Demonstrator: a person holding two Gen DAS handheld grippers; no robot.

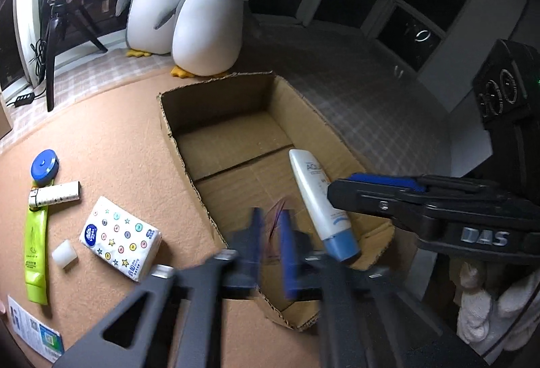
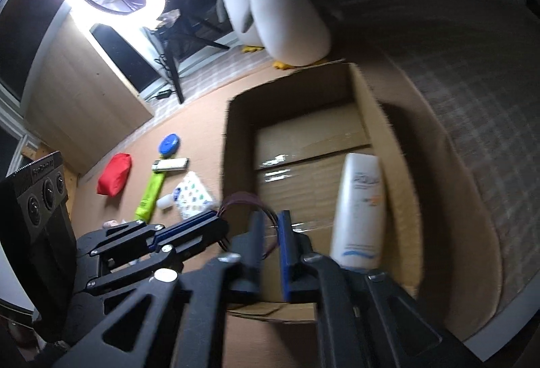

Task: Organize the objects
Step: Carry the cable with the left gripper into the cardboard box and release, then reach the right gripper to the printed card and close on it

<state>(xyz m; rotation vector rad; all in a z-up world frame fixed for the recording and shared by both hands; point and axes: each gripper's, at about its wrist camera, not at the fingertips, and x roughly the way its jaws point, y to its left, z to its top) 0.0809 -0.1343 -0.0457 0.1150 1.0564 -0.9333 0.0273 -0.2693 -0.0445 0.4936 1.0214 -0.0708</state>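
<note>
Grippers, left gripper [image 1: 271,243] and right gripper [image 2: 270,243], are hanging part-open and empty over cardboard box [image 1: 216,105]; sunscreen tube [image 1: 320,199] is lying inside; tissue pack [image 1: 119,238] is waiting outside on mat.

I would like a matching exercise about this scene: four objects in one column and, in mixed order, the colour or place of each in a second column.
Objects:
1. white tube with blue cap
2. round tape measure
3. long squeeze tube
4. pouch

Descriptions:
A. red, on the mat
B. lime green, lying flat on the mat
C. inside the cardboard box
D. blue, on the mat

Pairs: 1-C, 2-D, 3-B, 4-A
</note>
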